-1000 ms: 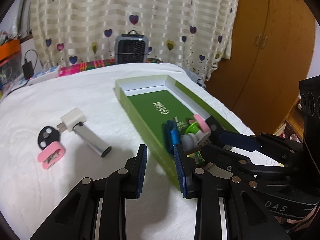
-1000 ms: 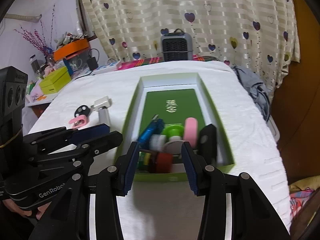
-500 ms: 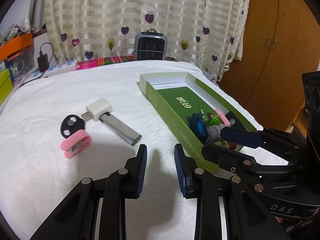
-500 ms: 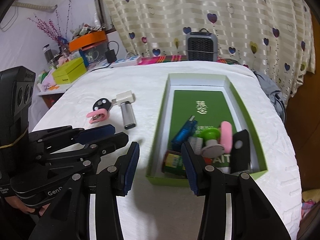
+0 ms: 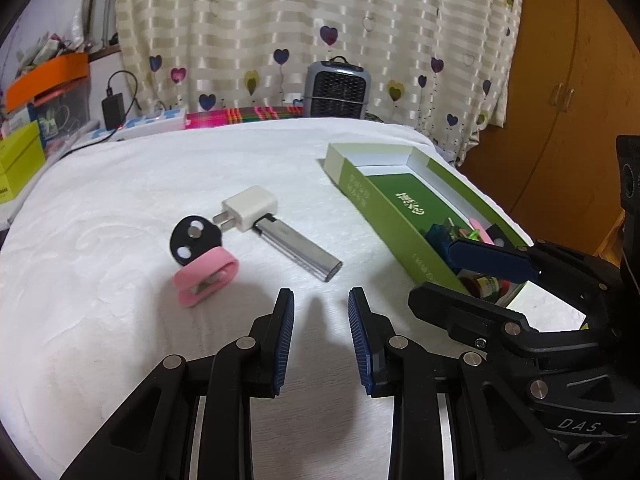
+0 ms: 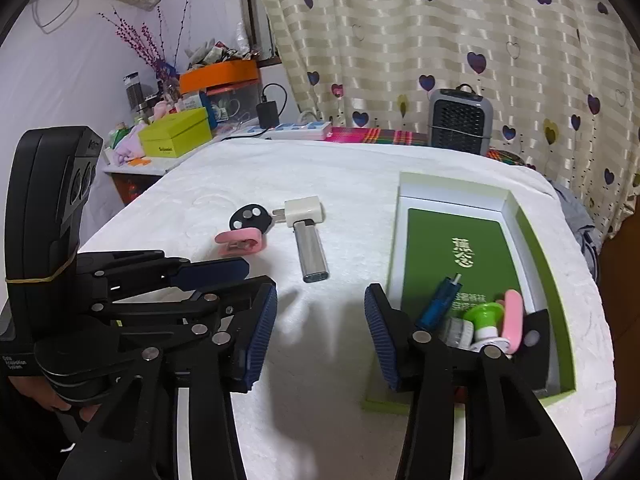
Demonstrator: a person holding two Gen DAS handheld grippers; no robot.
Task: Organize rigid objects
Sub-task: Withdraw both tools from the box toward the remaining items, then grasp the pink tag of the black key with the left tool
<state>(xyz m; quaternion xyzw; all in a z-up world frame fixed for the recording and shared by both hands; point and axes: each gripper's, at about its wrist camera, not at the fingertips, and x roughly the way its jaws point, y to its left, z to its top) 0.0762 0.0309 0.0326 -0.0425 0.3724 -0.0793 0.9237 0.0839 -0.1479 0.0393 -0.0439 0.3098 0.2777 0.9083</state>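
On the white cloth lie a silver lighter, a white plug adapter, a black disc and a pink clip. A green box holds several small items, among them a blue stick and a green cap. My left gripper is open and empty, just in front of the lighter. My right gripper is open and empty, between the lighter and the box.
A grey heater stands at the bed's far edge by the heart curtain. A power strip, a yellow-green box and clutter sit at the far left. A wooden wardrobe stands on the right.
Both grippers have swung left, away from the green box and toward the loose items on the cloth. The right gripper's jaws have opened wider.
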